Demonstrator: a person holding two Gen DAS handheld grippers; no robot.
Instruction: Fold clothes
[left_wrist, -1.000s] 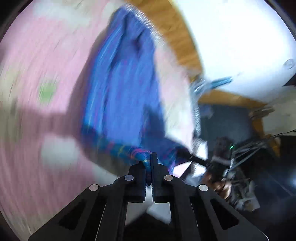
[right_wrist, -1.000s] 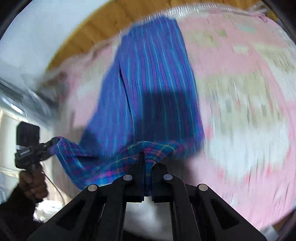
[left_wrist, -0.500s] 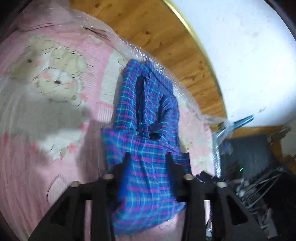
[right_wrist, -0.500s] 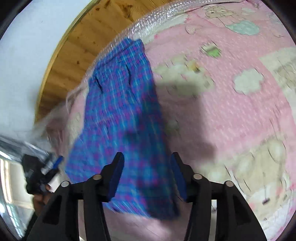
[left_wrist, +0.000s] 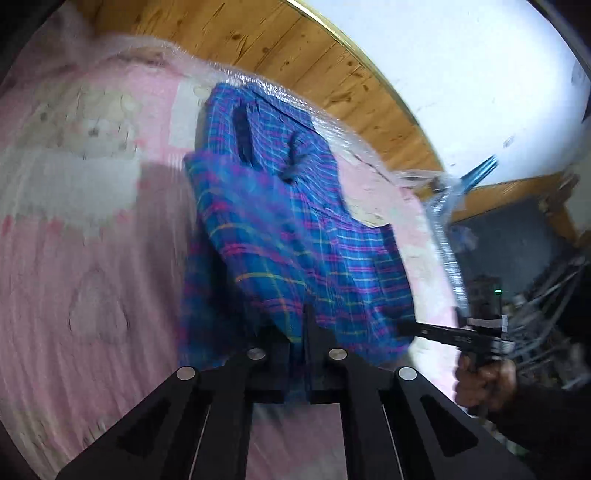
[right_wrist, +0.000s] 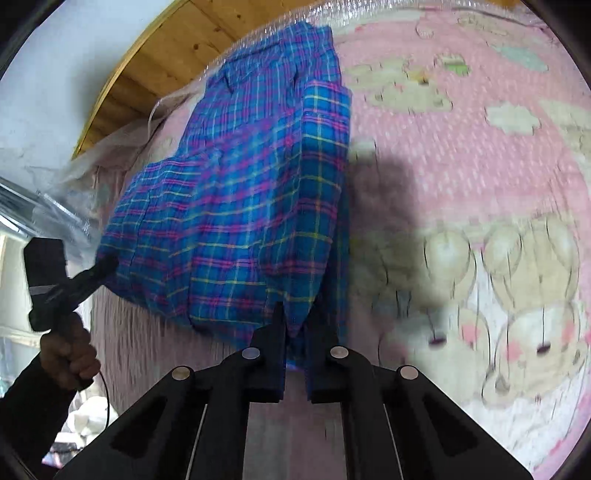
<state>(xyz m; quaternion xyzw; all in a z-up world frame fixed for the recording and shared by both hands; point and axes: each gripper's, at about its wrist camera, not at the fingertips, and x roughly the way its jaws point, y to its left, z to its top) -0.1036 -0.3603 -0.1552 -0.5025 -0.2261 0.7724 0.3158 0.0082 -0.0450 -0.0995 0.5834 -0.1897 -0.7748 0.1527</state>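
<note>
The plaid shirt (left_wrist: 295, 236), blue with pink and yellow lines, is pinched at its near hem by both tongs: the left tongs (left_wrist: 297, 325) are clamped on one corner and the right tongs (right_wrist: 297, 325) on the other, so the near part hangs lifted while the far part lies on the pink bedspread (left_wrist: 74, 258) printed with bears. Beyond the shirt, crinkled clear plastic (left_wrist: 280, 92) edges the bed, then a wooden headboard (left_wrist: 295, 48) and a white wall (left_wrist: 461, 66).
</note>
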